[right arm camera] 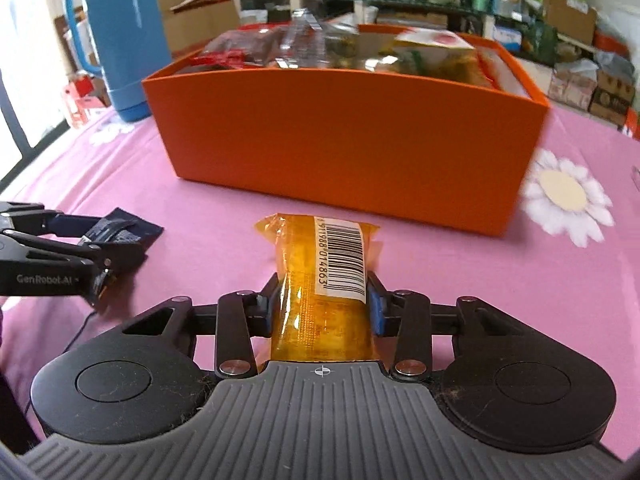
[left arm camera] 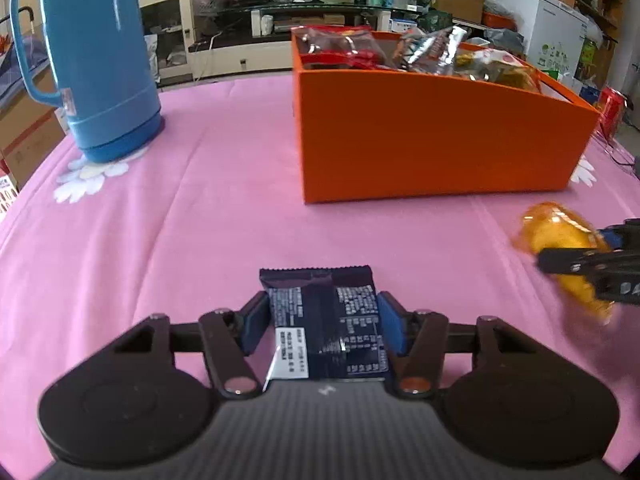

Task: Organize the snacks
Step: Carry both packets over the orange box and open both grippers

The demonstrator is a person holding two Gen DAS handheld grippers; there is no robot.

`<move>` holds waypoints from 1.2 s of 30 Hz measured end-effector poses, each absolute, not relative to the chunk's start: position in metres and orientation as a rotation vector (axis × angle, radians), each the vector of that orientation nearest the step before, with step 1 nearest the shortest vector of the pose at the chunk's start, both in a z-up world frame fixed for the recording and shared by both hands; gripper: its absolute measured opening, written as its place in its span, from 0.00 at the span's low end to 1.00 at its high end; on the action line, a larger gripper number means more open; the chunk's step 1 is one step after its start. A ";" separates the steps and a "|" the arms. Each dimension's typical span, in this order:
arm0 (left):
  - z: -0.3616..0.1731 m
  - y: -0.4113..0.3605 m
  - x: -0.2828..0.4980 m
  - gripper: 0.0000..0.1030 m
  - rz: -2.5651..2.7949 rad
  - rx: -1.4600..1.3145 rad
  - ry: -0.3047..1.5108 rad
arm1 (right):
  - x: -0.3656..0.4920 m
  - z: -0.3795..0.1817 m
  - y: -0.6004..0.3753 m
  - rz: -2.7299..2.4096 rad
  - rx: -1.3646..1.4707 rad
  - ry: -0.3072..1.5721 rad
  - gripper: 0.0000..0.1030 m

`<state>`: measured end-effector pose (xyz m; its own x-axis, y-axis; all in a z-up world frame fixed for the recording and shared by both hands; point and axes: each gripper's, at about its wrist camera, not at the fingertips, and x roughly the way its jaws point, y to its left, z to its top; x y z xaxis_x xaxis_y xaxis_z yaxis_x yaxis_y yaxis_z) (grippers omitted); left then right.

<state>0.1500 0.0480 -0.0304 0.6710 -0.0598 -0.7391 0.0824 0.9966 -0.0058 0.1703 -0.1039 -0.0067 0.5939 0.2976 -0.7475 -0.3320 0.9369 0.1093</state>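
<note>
Both grippers are down on the pink tablecloth [left arm camera: 224, 216] at once. Low in the left wrist view, the left gripper [left arm camera: 324, 320] has its blue pads [left arm camera: 390, 326] pressed against the sides of a dark navy snack packet [left arm camera: 324, 320], printed back facing up, lying flat on the cloth. In the right wrist view, the right gripper [right arm camera: 322, 300] is clamped narrow on an amber cellophane snack pack [right arm camera: 320, 276], barcode label on top, the wrapper pinched in at the pads. Behind both, filling the upper middle of each frame, stands the orange box [left arm camera: 432, 140], already heaped with crinkly snack bags [left arm camera: 424, 54]. A tall blue thermos jug [left arm camera: 100, 60] stands in the upper left, well apart from the box. At the right edge of the left view the other gripper shows with that amber pack; at the left edge of the right view, the navy packet sits in its neighbour's grip.
</note>
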 end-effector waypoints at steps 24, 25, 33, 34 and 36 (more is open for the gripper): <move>-0.015 0.027 0.128 0.50 -0.104 0.043 0.870 | 0.133 0.003 -0.175 0.304 -0.048 0.884 0.11; -0.009 0.027 0.125 0.50 -0.107 0.037 0.848 | 0.132 0.006 -0.177 0.321 -0.010 0.885 0.11; 0.066 0.038 0.143 0.50 -0.117 -0.094 0.685 | 0.129 0.081 -0.176 0.360 0.107 0.660 0.11; 0.075 0.039 0.154 0.50 -0.103 -0.109 0.668 | 0.137 0.096 -0.174 0.354 0.098 0.620 0.11; 0.092 0.041 0.182 0.50 -0.083 -0.139 0.623 | 0.155 0.117 -0.168 0.330 0.079 0.557 0.12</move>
<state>0.1816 0.0413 0.0918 0.8094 -0.1193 -0.5750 0.0357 0.9873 -0.1546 0.1553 -0.1683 0.1169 0.7977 0.3281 -0.5060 -0.2858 0.9445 0.1618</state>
